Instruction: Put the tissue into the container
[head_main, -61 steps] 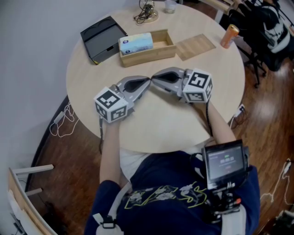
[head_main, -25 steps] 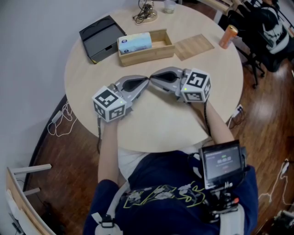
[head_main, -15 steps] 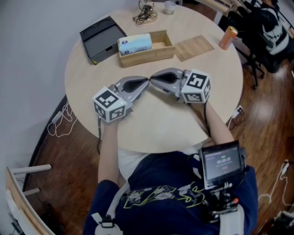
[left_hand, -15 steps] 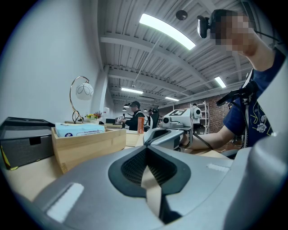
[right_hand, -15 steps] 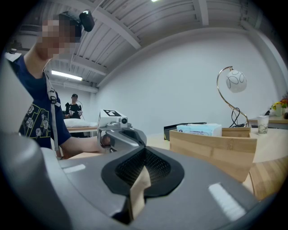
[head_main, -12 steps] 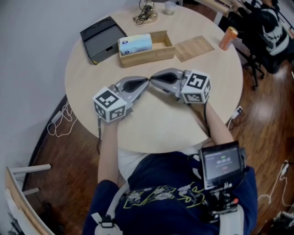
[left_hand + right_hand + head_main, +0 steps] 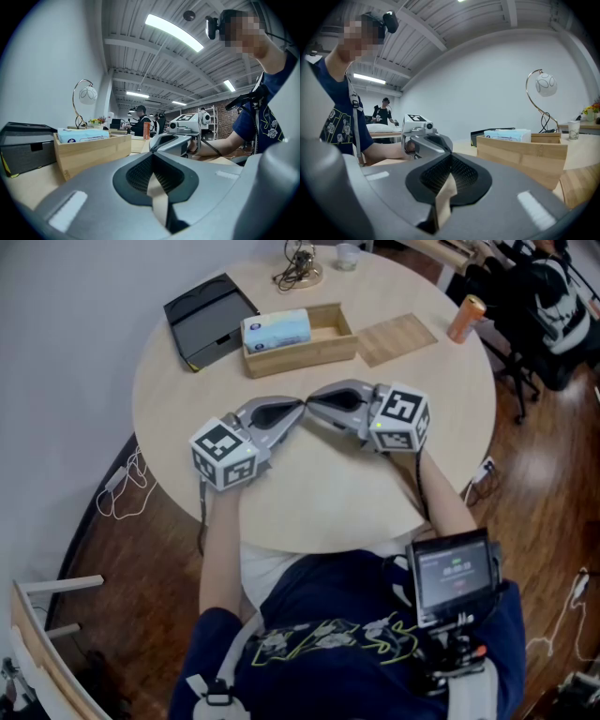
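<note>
Both grippers rest on the round counter (image 7: 309, 493), on the near side of the wooden container (image 7: 323, 348) and well apart from it. The left gripper (image 7: 298, 410) has its jaws pressed together with nothing between them. The right gripper (image 7: 315, 407) is likewise closed and empty. Their tips point at each other, touching or very nearly so, in front of the container's long near wall.

The tissue pack (image 7: 277, 327), pale blue, lies inside the container at the end nearest the black box (image 7: 208, 315). Its top stands a little above the container's rim. The rest of the container's inside shows bare wood. The black box sits just beside that end of the container.

At the container's other end, a flat wooden board (image 7: 399, 335) lies just beside it on the counter. Farther out beyond the board stands an orange can (image 7: 467, 315). Behind the container, toward the counter's far edge, are a lamp (image 7: 302, 266) with a coiled cable at its base and a small cup (image 7: 347, 253).
</note>
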A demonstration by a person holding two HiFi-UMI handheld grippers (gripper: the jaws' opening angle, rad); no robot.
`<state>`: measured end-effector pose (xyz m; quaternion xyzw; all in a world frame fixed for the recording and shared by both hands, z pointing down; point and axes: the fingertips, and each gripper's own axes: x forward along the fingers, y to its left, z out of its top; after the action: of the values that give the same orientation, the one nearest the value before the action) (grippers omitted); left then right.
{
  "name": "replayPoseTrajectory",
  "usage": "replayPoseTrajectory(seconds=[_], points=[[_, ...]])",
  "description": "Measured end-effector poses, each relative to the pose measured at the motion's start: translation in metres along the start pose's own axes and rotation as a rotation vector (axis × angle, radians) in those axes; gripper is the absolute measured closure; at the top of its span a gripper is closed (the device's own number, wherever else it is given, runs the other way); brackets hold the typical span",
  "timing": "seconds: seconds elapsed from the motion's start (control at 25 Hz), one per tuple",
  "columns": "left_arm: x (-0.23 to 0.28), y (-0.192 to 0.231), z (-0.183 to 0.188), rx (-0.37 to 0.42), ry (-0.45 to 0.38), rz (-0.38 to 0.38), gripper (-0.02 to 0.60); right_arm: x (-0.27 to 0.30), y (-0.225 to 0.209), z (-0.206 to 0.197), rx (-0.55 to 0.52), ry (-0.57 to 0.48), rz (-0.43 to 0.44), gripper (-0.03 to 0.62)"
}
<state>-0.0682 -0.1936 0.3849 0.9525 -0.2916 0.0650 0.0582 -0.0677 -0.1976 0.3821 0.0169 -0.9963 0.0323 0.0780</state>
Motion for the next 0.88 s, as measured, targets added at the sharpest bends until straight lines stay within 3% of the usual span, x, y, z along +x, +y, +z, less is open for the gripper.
replayPoseTrajectory(seconds=[0.88], points=[[-0.0006, 0.0012, -0.0006, 0.011, 0.0, -0.003, 0.578, 0.0013, -0.0005, -0.0011, -0.006, -0.002, -0.006, 0.594]])
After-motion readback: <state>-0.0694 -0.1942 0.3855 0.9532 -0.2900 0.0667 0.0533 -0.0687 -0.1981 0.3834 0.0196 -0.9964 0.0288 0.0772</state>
